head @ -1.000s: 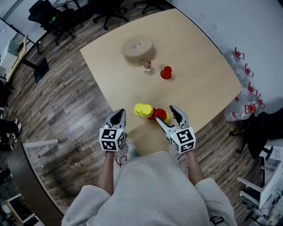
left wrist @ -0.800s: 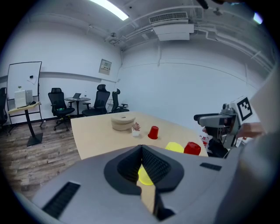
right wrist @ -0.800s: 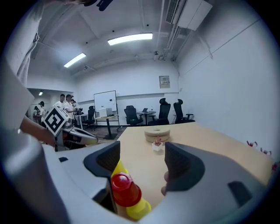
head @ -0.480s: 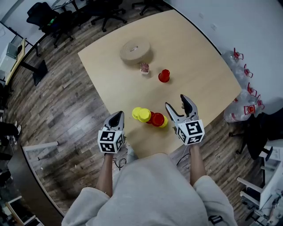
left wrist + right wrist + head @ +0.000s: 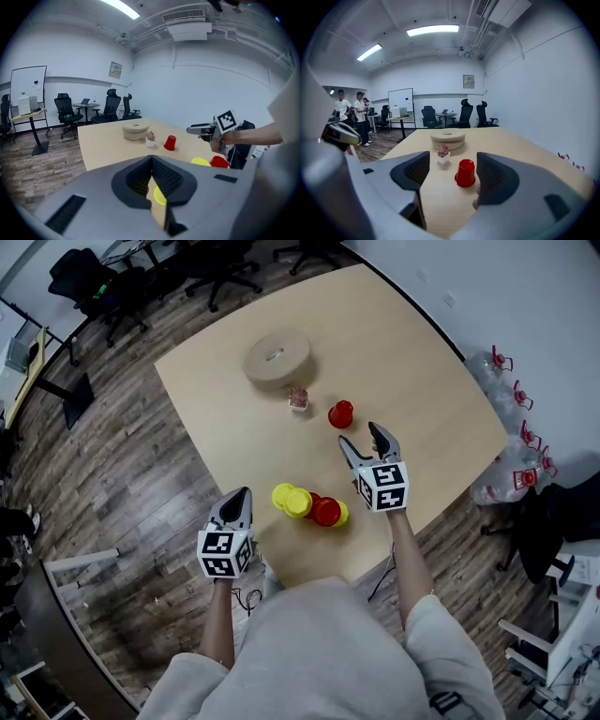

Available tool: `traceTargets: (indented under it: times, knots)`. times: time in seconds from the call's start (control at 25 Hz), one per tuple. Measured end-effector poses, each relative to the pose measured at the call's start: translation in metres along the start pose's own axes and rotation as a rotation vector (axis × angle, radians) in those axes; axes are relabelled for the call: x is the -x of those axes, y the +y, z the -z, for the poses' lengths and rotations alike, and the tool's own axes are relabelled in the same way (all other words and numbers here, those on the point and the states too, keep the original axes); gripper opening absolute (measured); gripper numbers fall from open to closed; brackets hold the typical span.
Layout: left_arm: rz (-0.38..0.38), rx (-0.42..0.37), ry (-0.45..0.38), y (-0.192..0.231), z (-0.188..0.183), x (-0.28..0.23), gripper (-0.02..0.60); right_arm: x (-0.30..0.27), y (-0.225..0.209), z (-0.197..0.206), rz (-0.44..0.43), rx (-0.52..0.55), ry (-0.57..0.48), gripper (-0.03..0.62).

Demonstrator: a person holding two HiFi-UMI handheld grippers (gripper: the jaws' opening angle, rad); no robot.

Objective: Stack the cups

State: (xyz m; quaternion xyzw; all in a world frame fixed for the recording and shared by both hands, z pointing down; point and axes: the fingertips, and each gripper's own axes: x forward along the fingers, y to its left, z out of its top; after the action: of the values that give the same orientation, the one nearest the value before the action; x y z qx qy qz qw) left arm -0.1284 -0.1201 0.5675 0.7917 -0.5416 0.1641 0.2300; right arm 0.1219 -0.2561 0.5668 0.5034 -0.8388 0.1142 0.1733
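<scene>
One red cup [image 5: 341,414] stands upside down alone on the table [image 5: 422,381]. Nearer me, a cluster of yellow cups [image 5: 291,500] and a red cup [image 5: 325,512] lie together. My right gripper [image 5: 361,437] is open just short of the lone red cup [image 5: 465,173], which shows ahead of its jaws and apart from them. Those jaws have been closing a little, with nothing between them. My left gripper [image 5: 239,495] hangs shut at the table's near edge, left of the cluster. A yellow cup [image 5: 159,196] shows beyond its jaws.
A round tan disc [image 5: 277,357] and a small potted plant [image 5: 298,398] sit beyond the lone cup. Office chairs [image 5: 225,254] stand past the far edge. Bags [image 5: 516,465] lie on the floor at the right. People [image 5: 347,112] stand far off.
My right gripper has moved away from the cup cluster, up the table toward the lone red cup. The left gripper has stayed by the near edge. The cups have not moved.
</scene>
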Motion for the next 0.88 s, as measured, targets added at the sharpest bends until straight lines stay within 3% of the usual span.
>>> traceTargets:
  times: [0.48,0.88]
  knots:
    - [-0.046,0.011,0.03,0.02,-0.004,-0.007,0.011,-0.101,-0.038,0.066,0.013,-0.066,0.228,0.302]
    - [-0.05,-0.006,0.041,0.022,-0.006,-0.01,0.011,-0.118,-0.043,0.077,0.019,-0.103,0.251,0.232]
